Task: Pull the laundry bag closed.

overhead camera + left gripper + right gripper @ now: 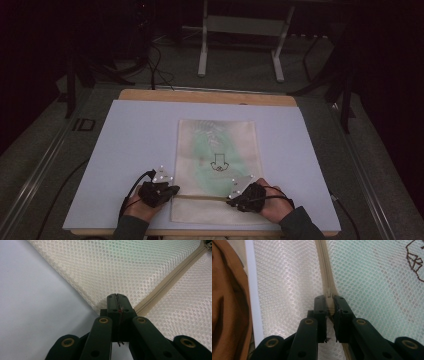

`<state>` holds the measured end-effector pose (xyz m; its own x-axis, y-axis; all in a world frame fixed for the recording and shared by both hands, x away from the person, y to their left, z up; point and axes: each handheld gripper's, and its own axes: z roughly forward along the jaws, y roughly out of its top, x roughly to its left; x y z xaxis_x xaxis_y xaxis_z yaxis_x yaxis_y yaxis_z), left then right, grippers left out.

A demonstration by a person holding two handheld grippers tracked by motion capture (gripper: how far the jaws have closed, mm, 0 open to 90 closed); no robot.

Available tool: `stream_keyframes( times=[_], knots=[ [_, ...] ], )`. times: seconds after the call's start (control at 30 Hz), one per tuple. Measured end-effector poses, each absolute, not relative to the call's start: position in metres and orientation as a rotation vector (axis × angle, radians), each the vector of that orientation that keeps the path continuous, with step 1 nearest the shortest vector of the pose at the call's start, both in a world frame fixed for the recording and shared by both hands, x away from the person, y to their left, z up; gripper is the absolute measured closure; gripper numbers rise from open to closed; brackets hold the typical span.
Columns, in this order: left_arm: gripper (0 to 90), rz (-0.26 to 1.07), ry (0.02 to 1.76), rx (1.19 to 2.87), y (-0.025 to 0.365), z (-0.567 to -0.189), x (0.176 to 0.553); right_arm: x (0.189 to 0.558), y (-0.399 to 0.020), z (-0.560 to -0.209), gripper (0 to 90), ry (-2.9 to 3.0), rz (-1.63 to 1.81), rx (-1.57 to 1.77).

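Fingers of our left gripper pinch the mesh bag's edge; our right gripper clamps the zipper pull.

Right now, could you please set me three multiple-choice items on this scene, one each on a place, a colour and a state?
1. Where do the right tongs sit on the mesh bag?
A. its far edge
B. its zip
C. its drawing

2. What colour shows through the bag's mesh?
A. green
B. red
C. black

3. How are the left tongs?
A. wide open
B. shut at the bag's edge
C. lifted off the table

Answers:
1 B, the jaws straddle the zip at its pull.
2 A, a green tint shows in the middle.
3 B, the jaws meet at the bag's edge by the zip's end.
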<state>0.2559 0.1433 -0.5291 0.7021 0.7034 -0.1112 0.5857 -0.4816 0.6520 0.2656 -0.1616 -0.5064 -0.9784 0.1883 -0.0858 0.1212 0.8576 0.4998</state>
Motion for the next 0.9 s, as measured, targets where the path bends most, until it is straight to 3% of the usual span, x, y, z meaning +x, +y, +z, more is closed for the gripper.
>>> stream_keyframes(
  times=[0.9],
  knots=[
    [89.4, 0.224, 0.977, 2.228, 0.1431, -0.5290, 0.2559, 0.2651, -0.1706, -0.5078, 82.4, 2.902, 0.753, 0.256]
  ],
)
